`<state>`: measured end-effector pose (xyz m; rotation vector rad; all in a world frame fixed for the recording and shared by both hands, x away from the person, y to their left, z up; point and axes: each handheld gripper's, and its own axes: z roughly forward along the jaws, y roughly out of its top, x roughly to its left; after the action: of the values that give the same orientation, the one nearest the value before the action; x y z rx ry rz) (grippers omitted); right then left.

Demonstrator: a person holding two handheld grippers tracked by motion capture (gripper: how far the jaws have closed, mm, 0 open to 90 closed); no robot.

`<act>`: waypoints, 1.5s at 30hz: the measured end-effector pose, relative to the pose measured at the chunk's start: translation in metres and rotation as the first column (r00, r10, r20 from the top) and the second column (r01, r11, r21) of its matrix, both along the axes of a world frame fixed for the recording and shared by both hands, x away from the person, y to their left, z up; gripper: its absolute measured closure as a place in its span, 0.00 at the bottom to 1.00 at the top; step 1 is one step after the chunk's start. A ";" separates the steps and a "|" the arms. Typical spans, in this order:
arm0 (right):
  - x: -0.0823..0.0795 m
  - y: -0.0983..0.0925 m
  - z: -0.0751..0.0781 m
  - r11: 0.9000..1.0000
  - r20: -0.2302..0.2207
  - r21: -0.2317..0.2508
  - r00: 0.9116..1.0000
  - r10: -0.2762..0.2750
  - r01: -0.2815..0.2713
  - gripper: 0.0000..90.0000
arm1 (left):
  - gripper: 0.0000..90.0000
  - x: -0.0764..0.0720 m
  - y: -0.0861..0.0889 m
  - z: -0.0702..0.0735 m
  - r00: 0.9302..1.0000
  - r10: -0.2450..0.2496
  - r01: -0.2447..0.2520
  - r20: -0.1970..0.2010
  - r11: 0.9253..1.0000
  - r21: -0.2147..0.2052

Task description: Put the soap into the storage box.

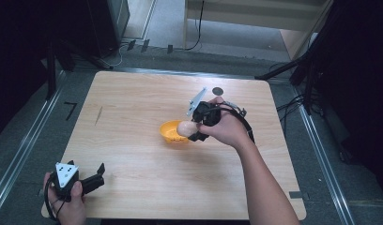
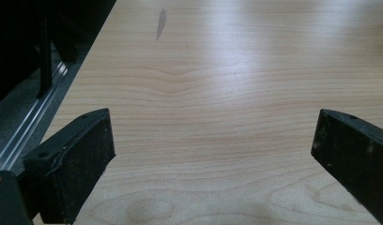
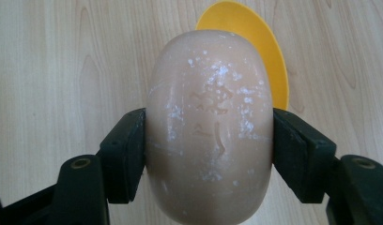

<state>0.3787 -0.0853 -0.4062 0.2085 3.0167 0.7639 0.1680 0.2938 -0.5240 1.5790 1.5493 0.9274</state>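
From the high view, one wooden desk [image 1: 133, 187] carries one yellow bowl [image 1: 170, 132] near its middle. The right gripper [image 1: 193, 129] is clenched on a single pale, egg-shaped bar of soap [image 1: 185, 127], held just over the bowl's right rim. A small dark round mark [image 1: 218, 90] lies on the desk beyond the hand, and a thin dark streak [image 1: 98, 116] sits toward the left edge. The left gripper [image 1: 99, 173] rests at the near left corner, well apart from the bowl, with nothing between it and the bowl.

In the left gripper view, the left gripper [image 2: 213, 145] is released, its two jaws wide apart over bare wood, the dark streak [image 2: 160, 23] ahead of them.

In the right gripper view, the right gripper [image 3: 208, 150] grasps the soap [image 3: 208, 126] at both sides. Embossed characters show on its face, too faint and scuffed with white flecks to read. The yellow bowl [image 3: 260, 42] lies behind it.
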 end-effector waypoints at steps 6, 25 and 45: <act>0.009 0.009 -0.004 1.000 0.006 -0.016 1.000 0.017 -0.017 0.38 | 0.00 0.000 0.001 0.000 1.000 -0.002 0.002 0.002 1.000 -0.006; 0.024 0.021 -0.020 0.998 0.007 -0.026 0.998 0.061 -0.061 0.38 | 0.00 0.000 0.000 0.000 1.000 -0.004 0.004 0.002 1.000 -0.008; 0.038 0.056 -0.039 0.991 -0.009 -0.096 0.995 0.098 -0.098 0.37 | 0.00 0.000 0.001 0.000 1.000 -0.006 0.006 0.004 1.000 -0.017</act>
<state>0.4165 -0.0298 -0.4448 0.0602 3.0777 0.6218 0.1680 0.2952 -0.5241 1.5682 1.5451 0.9106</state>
